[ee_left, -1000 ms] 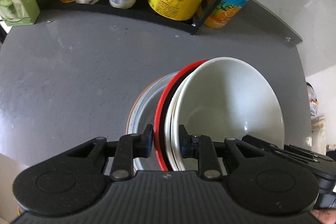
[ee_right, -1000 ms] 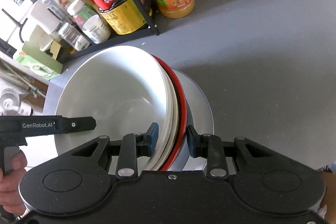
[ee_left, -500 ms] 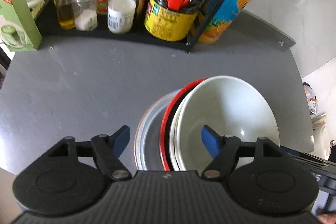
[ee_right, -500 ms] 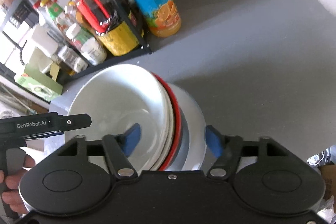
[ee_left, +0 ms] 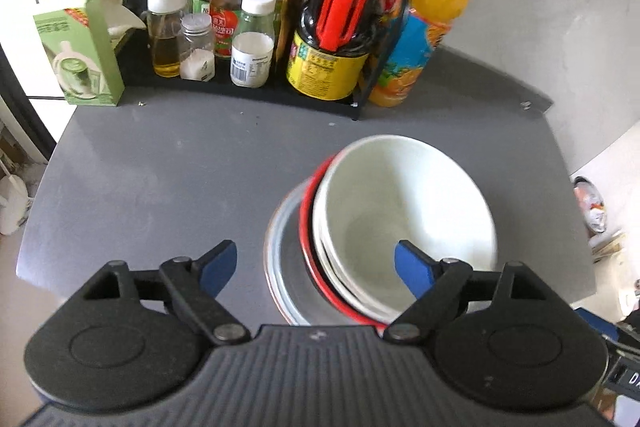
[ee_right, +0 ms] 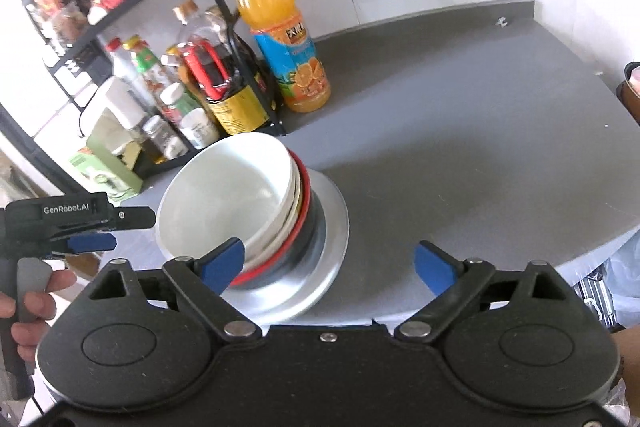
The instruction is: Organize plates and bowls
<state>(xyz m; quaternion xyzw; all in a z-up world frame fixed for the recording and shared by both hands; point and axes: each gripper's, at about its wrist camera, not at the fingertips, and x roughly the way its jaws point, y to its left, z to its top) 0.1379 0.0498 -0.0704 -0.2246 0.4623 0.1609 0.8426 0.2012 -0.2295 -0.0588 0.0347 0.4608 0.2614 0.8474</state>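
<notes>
A stack of dishes stands on the grey table [ee_left: 160, 167]. Its top piece is a white bowl [ee_left: 404, 215], nested in another white bowl and a red-rimmed bowl [ee_left: 307, 227], all on a silvery plate [ee_left: 280, 267]. The bowls lean slightly toward the plate's right side. My left gripper [ee_left: 316, 267] hangs open above the stack's near edge, holding nothing. In the right wrist view the white bowl [ee_right: 228, 195], red rim [ee_right: 306, 195] and plate [ee_right: 336, 227] show again. My right gripper [ee_right: 328, 263] is open and apart from them. A hand holds the left gripper [ee_right: 116, 231] at the left.
A black wire rack [ee_left: 240, 91] with several bottles and jars lines the table's back edge. A green carton [ee_left: 80, 51] stands at its left, an orange juice bottle [ee_left: 424, 39] at its right. The table's edge curves off at the right [ee_right: 600, 227].
Both grippers were shut on the stacked bowls' rims a second ago. They have opened wide and drawn back and up, leaving the stack standing on the table.
</notes>
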